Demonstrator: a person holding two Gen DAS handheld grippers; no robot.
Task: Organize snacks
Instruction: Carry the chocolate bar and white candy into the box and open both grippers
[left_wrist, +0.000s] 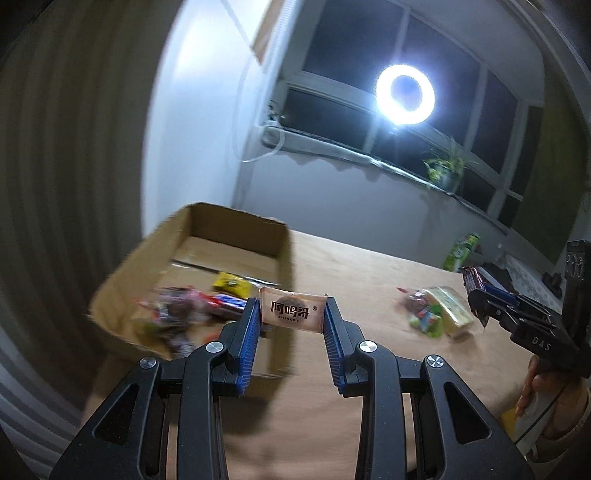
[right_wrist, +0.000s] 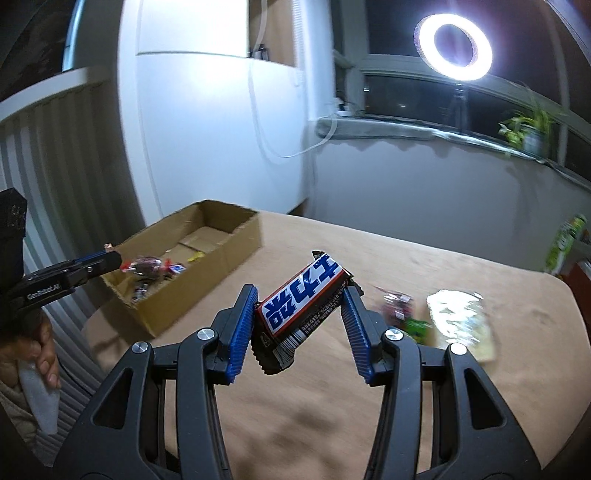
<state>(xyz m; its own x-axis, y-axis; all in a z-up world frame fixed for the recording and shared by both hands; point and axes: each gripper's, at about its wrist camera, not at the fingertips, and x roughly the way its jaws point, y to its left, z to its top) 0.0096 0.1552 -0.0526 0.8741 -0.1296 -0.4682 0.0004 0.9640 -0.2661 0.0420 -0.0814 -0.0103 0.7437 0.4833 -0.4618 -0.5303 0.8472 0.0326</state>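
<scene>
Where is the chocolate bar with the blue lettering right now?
The chocolate bar is clamped in the right gripper, held above the table, right of the cardboard box.

Dim room, glaring ring light (left_wrist: 405, 94) blooming, box (left_wrist: 192, 273) motion-blurred, fisheye edges bent and dark

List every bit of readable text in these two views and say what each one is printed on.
"阿鸣哥" over small Latin lettering, roughly "AMINGGE": the tan snack packet held in the left gripper.
"DAS": the right gripper's body, seen from the left wrist view.
"GenRobot.AI": the left gripper's body, seen from the right wrist view.
Large white-on-blue characters, viewed tilted: the chocolate bar in the right gripper; its fine print is too small.
Snacks in the cardboard box: blurred.
</scene>
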